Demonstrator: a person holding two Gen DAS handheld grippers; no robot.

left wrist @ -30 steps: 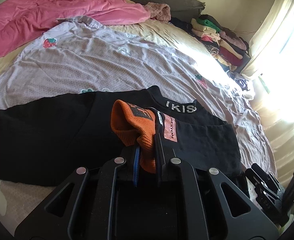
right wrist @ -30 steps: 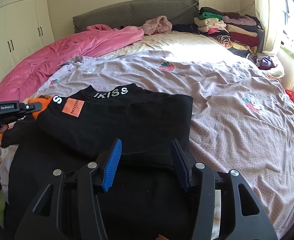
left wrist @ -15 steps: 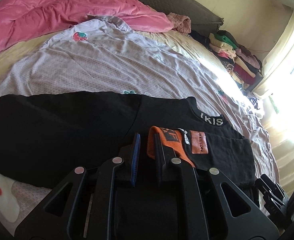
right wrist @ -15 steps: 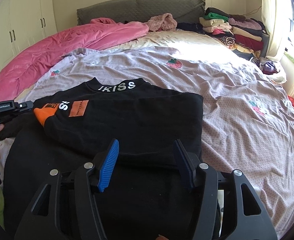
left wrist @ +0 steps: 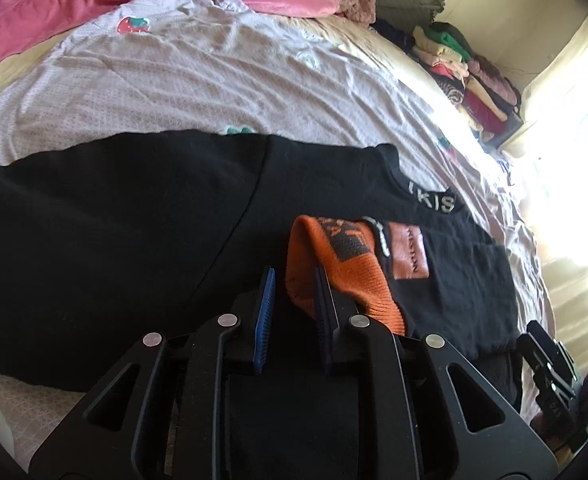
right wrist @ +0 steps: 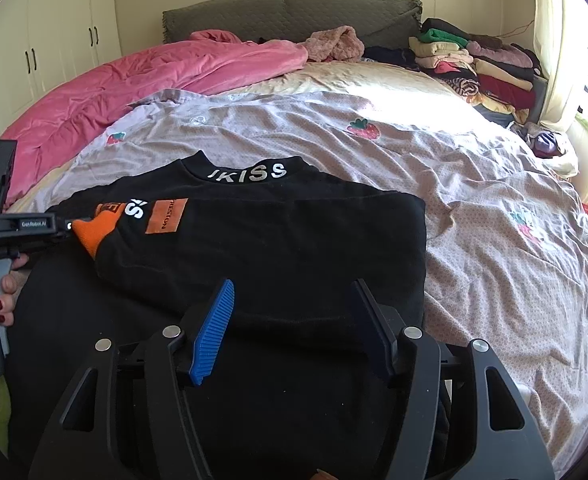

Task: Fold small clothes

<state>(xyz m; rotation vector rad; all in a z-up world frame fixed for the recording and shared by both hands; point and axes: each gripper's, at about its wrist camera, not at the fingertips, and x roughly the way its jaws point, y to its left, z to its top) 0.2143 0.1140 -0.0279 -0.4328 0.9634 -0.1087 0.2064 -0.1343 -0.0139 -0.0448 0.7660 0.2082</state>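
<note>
A black sweater (right wrist: pixel 277 240) with a white-lettered collar (right wrist: pixel 249 172) lies flat on the bed; it also shows in the left wrist view (left wrist: pixel 113 220). Its right sleeve is folded across the chest, and the orange cuff (left wrist: pixel 334 264) lies on the body. My left gripper (left wrist: pixel 294 276) is open, its fingers (left wrist: pixel 265 296) astride the cuff's near edge without gripping; it shows in the right wrist view (right wrist: pixel 63 226) beside the cuff (right wrist: pixel 93 236). My right gripper (right wrist: pixel 294 300) is open and empty above the sweater's lower part.
A lilac strawberry-print sheet (right wrist: pixel 434 168) covers the bed. A pink quilt (right wrist: pixel 153 76) lies at the far left. A stack of folded clothes (right wrist: pixel 478 64) stands at the far right by the window. White wardrobes (right wrist: pixel 53 40) stand at the left.
My left gripper has opened and let go of the orange cuff, which now lies on the sweater. It has drawn back slightly. The right gripper stays open, nearly still.
</note>
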